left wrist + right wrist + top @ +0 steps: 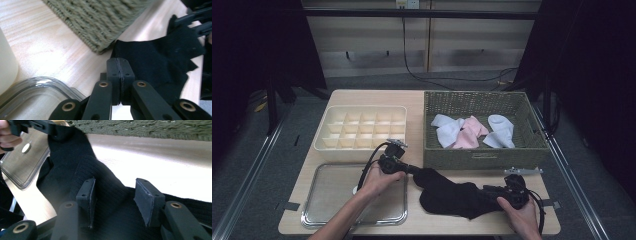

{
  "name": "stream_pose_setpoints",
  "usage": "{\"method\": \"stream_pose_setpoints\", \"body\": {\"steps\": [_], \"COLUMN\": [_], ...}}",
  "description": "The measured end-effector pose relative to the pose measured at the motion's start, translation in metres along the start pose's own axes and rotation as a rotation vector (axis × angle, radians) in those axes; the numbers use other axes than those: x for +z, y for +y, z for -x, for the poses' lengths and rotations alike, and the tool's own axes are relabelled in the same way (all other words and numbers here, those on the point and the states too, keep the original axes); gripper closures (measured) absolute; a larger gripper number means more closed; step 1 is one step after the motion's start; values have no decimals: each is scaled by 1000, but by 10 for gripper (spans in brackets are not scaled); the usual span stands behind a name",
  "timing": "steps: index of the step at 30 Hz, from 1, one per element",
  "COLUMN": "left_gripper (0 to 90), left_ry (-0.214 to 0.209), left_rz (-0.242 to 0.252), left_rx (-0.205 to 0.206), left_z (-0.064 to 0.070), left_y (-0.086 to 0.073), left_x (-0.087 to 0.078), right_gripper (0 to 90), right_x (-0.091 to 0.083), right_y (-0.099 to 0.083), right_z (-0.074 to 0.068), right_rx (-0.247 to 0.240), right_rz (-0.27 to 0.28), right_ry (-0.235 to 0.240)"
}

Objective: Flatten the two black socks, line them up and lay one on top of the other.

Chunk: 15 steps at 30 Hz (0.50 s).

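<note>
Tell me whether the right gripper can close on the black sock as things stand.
Probably yes. The right gripper stands open with the black sock lying between and under its pads, nothing in between. The left gripper is shut on the sock's other end.

Left hand-held gripper clamped, right hand-held gripper agape.

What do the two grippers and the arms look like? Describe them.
Both the left gripper and the right gripper are black, with brass-coloured rivets on their linkages and flat stitched pads. Black cables trail from each. A grey plate tops each. The forearms are bare, no sleeves.
</note>
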State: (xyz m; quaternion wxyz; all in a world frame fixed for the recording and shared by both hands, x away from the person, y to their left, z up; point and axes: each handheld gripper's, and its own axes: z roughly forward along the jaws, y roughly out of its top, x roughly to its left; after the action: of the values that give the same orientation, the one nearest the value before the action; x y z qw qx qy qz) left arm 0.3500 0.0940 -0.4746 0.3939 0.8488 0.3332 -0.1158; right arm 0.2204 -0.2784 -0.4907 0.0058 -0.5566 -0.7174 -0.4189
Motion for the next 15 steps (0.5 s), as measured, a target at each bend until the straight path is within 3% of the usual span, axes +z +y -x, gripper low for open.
{"method": "stream_pose_setpoints", "body": {"steps": [2,5,8,15], "left_gripper": [894,894,894,893], "left_ry": [-9,-2,-21,-27], "left_rz": [19,36,82,96], "left_rx": [-11,13,-2,-24], "left_z": [2,7,6,-1], "left_y": [0,-1,0,-2], "left_x": [-7,-22,-35,-41], "right_gripper": [513,513,515,517], "right_x": [0,0,-1,5], "right_y": [0,0,1,2], "right_z": [0,0,-1,-3], "right_rx": [-2,0,5,0], "right_rz": [-2,2,4,-13], "right_ry": [3,-3,-7,-11]}}
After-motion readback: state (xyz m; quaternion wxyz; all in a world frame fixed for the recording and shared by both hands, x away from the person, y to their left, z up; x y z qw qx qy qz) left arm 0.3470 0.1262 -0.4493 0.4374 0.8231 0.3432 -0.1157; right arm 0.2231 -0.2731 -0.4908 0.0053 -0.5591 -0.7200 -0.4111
